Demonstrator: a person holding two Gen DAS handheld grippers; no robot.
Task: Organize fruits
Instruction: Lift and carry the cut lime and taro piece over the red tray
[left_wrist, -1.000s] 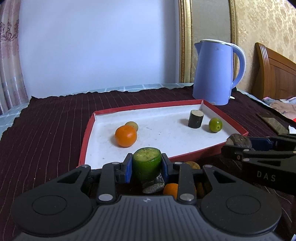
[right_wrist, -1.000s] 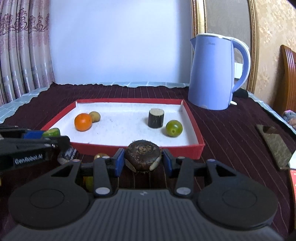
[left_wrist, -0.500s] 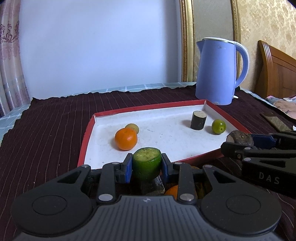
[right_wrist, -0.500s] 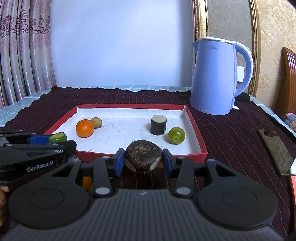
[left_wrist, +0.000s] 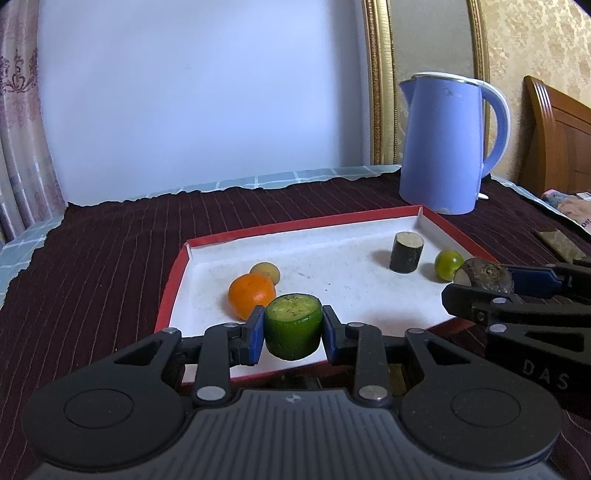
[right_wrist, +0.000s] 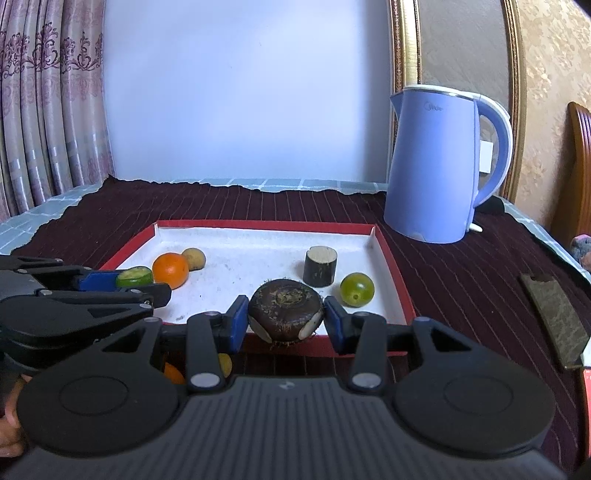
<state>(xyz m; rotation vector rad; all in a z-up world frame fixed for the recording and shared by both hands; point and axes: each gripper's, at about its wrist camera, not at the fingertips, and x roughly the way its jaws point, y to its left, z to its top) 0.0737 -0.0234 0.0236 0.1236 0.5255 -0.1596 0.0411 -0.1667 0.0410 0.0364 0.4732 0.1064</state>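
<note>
My left gripper (left_wrist: 293, 328) is shut on a green cucumber piece (left_wrist: 293, 325), held above the near left edge of the red-rimmed white tray (left_wrist: 295, 226). My right gripper (right_wrist: 286, 319) is shut on a dark brown water chestnut (right_wrist: 284, 308), held above the tray's near edge (right_wrist: 258, 224). In the tray lie an orange (left_wrist: 251, 295), a small tan fruit (left_wrist: 265, 272), a dark cylinder piece (left_wrist: 406, 251) and a green lime (left_wrist: 448, 264). The same fruits show in the right wrist view: orange (right_wrist: 170, 269), cylinder (right_wrist: 320, 266), lime (right_wrist: 357, 289).
A blue electric kettle (right_wrist: 439, 162) stands behind the tray's right corner on the dark striped cloth (left_wrist: 110, 251). A flat brown object (right_wrist: 556, 317) lies on the right. Small orange and yellow fruits (right_wrist: 224, 363) lie on the cloth before the tray.
Both grippers have risen and moved forward over the tray's near edge, each still holding its piece. The loose fruits below the left gripper have dropped out of sight.
</note>
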